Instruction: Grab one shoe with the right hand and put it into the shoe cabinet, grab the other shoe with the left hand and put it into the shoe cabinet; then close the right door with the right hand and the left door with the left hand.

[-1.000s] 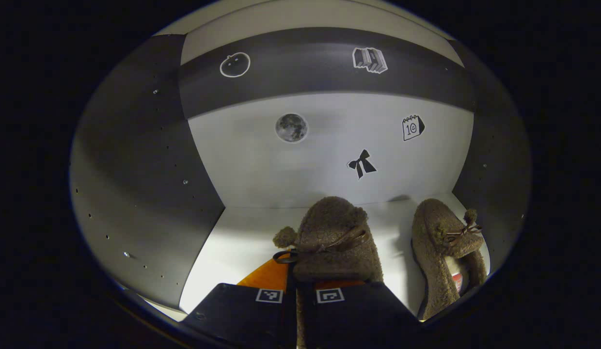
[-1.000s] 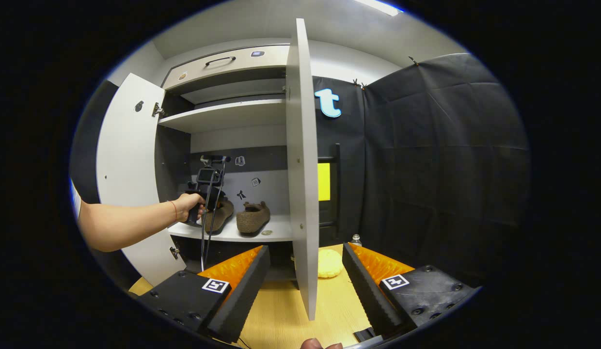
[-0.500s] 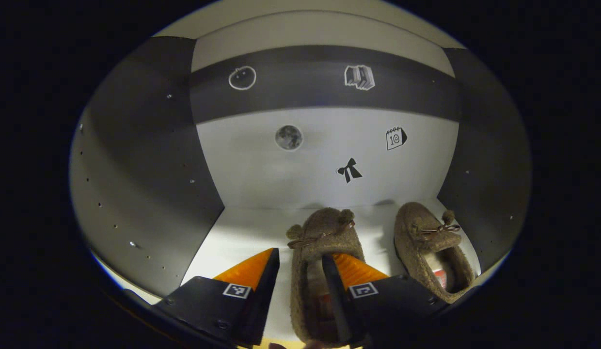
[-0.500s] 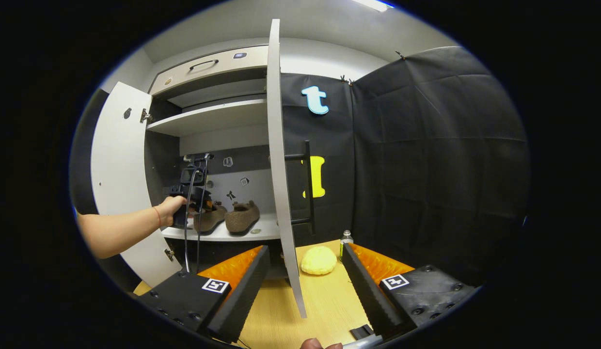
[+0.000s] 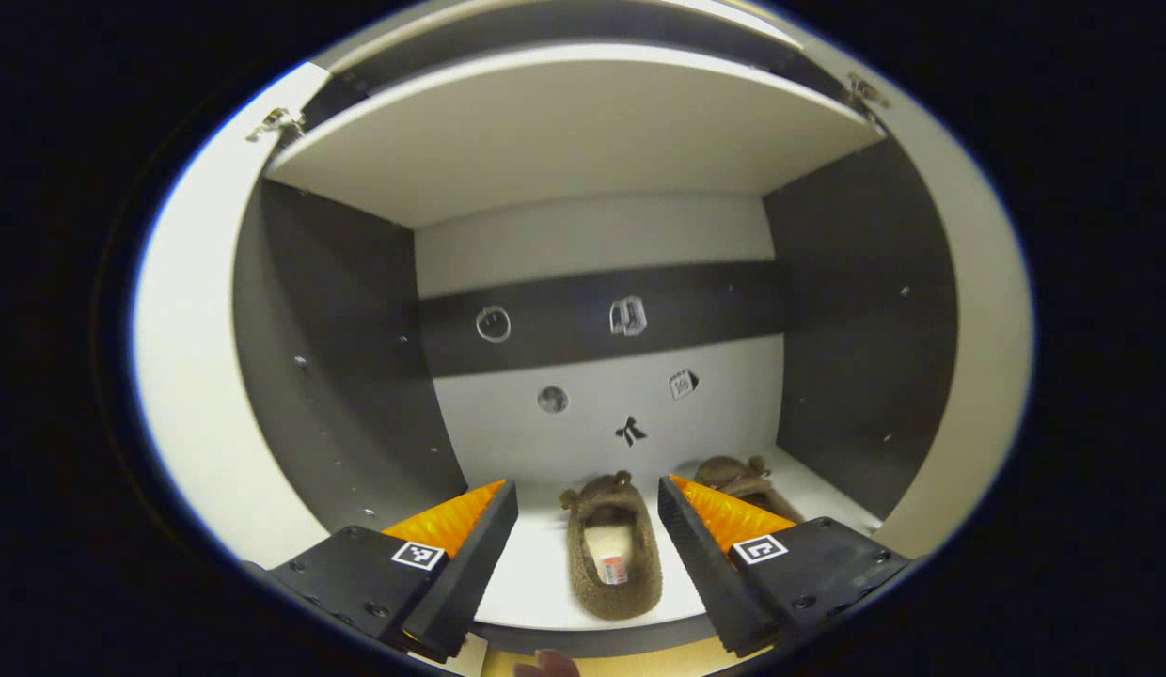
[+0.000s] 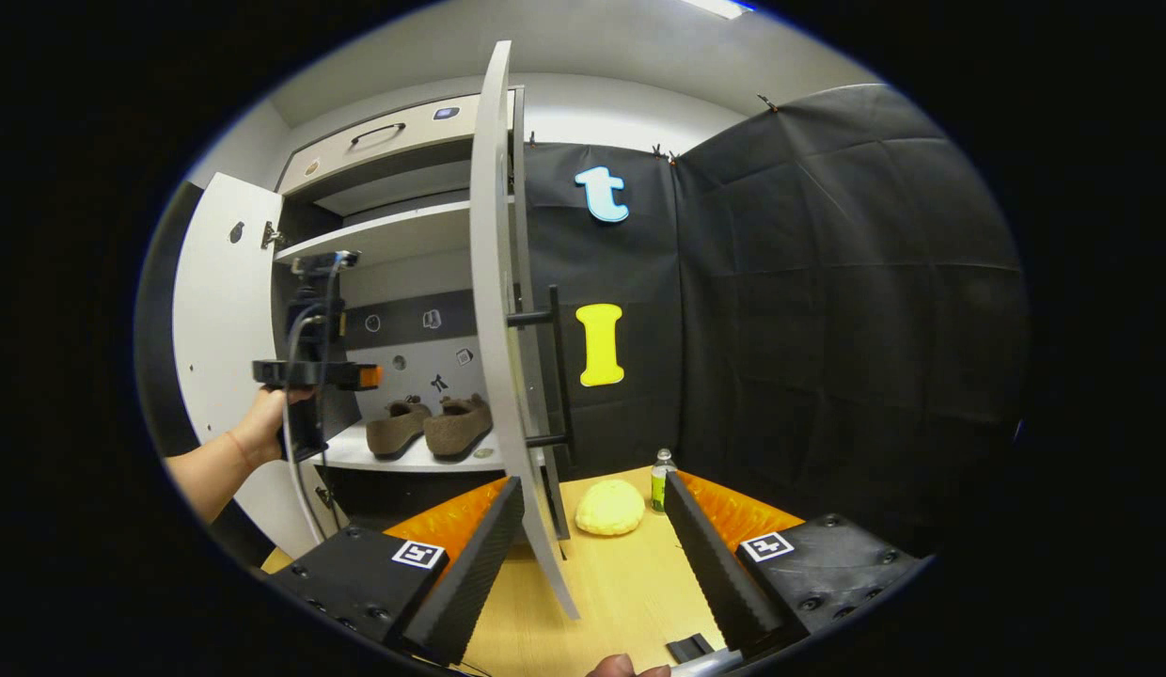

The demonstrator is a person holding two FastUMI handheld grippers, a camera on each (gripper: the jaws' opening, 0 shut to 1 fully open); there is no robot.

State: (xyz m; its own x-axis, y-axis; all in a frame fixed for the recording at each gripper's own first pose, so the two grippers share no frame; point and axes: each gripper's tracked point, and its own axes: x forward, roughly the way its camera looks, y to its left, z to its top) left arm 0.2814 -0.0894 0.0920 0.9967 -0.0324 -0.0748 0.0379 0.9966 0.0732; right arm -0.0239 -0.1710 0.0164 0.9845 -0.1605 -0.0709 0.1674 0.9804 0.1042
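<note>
Two brown fuzzy shoes stand side by side on the lower shelf (image 5: 536, 583) of the shoe cabinet. In the left gripper view, the left shoe (image 5: 609, 550) lies heel toward me between the fingers of my open left gripper (image 5: 586, 491), which is drawn back from it. The other shoe (image 5: 738, 478) is partly hidden by one finger. The right gripper view shows both shoes (image 6: 395, 428) (image 6: 458, 425), a hand holding the left gripper (image 6: 362, 376) outside the cabinet, and my open right gripper (image 6: 592, 481) empty. The edge of the right door (image 6: 496, 329) stands between its fingers.
The left door (image 6: 207, 320) is swung wide open. A dark bar handle (image 6: 555, 367) runs down the right door's outer face. On the wooden table (image 6: 621, 583) lie a yellow round lump (image 6: 611, 506) and a small bottle (image 6: 660, 467). An upper shelf (image 5: 564, 132) roofs the compartment.
The left gripper opened, let go of the left shoe on the shelf and pulled back out of the cabinet. The right gripper view shifted so the right door's outer face and handle show.
</note>
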